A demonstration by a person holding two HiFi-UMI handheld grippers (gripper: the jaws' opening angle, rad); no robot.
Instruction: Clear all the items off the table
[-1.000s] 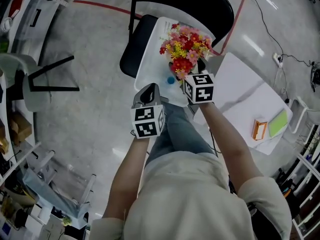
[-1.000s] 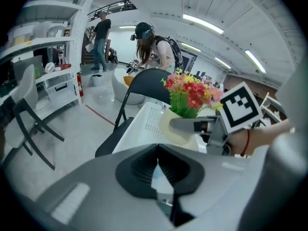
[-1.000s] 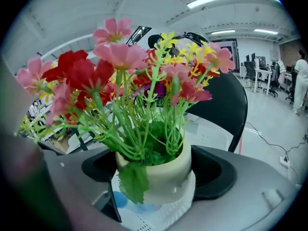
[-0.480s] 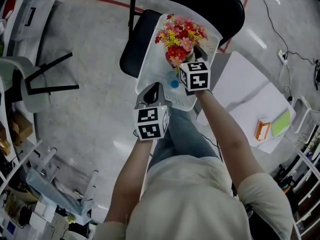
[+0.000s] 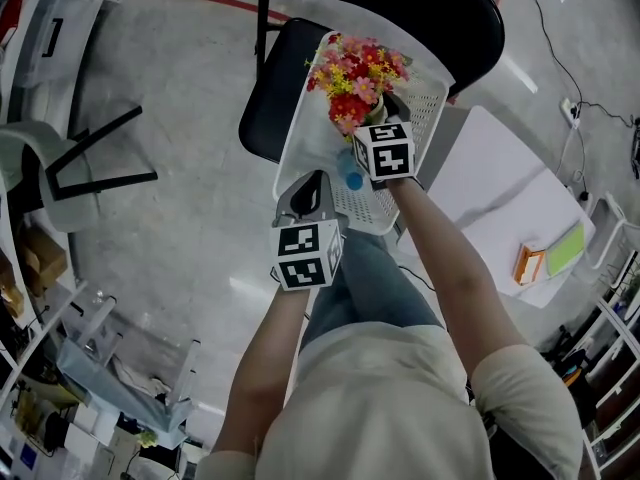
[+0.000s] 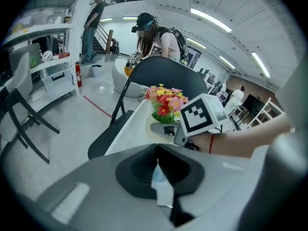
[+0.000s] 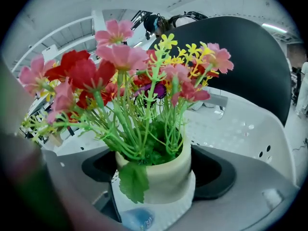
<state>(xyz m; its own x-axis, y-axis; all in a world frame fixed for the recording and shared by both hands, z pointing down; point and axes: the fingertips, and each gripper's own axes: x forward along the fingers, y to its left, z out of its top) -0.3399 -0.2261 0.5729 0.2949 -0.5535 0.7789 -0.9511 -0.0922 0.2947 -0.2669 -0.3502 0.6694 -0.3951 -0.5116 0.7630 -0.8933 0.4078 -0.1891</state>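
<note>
Over the white basket (image 5: 428, 96) on the far chair (image 5: 268, 98), the right gripper (image 5: 388, 116), clamped on the flower pot (image 7: 161, 170), has lowered it inside, nearly cleared. The left gripper (image 6: 157, 163) stays pinched on a thin packet (image 6: 163, 190).

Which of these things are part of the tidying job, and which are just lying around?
Job: flowerpot, wrapper, basket, table, orange box, green pad.
Lying about: spare chair, shelves, extinguisher.
</note>
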